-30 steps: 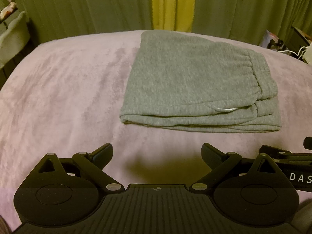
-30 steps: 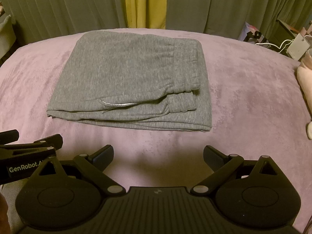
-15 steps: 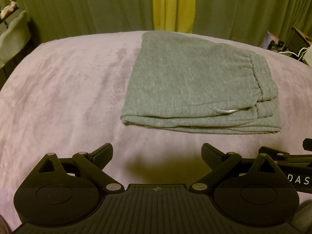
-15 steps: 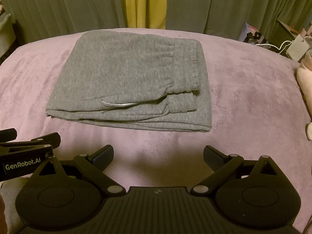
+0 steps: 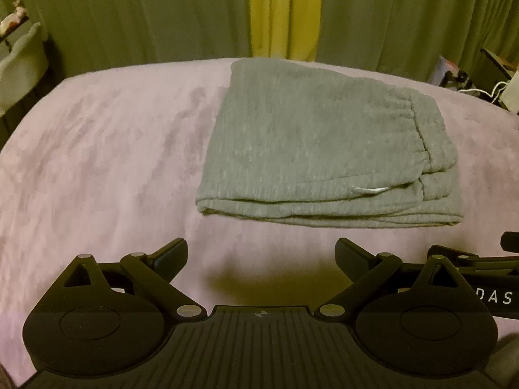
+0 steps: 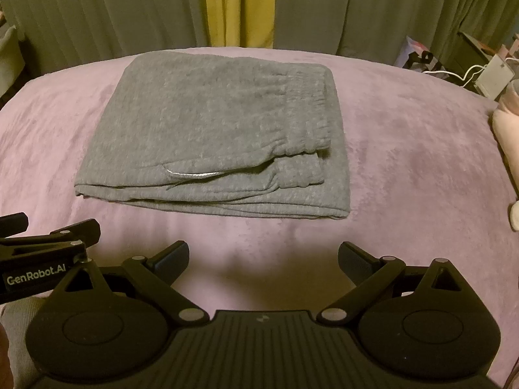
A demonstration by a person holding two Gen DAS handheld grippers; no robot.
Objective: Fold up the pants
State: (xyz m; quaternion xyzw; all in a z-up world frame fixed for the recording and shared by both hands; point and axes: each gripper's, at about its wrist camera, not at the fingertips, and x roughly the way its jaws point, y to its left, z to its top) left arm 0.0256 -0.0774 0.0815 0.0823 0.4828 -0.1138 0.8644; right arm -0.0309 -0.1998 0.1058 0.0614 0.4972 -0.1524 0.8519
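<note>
Grey pants [image 5: 321,149] lie folded on the purple bed [image 5: 97,162]; left gripper [image 5: 261,256] and right gripper [image 6: 263,257] both wide open, empty, clear of the fabric

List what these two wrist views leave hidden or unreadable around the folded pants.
- Pants inner layers: both views, covered by the top fold.
- Right tongs: left wrist view, cut off by the edge.
- Pale object: right wrist view, cut off.
- Clutter by the cable: too small.

You face a pink blanket [image 6: 421,168] with green curtains [image 6: 373,9] at twelve o'clock. A yellow curtain [image 6: 240,6] hangs between them. White cables [image 6: 467,73] lie at two o'clock.
</note>
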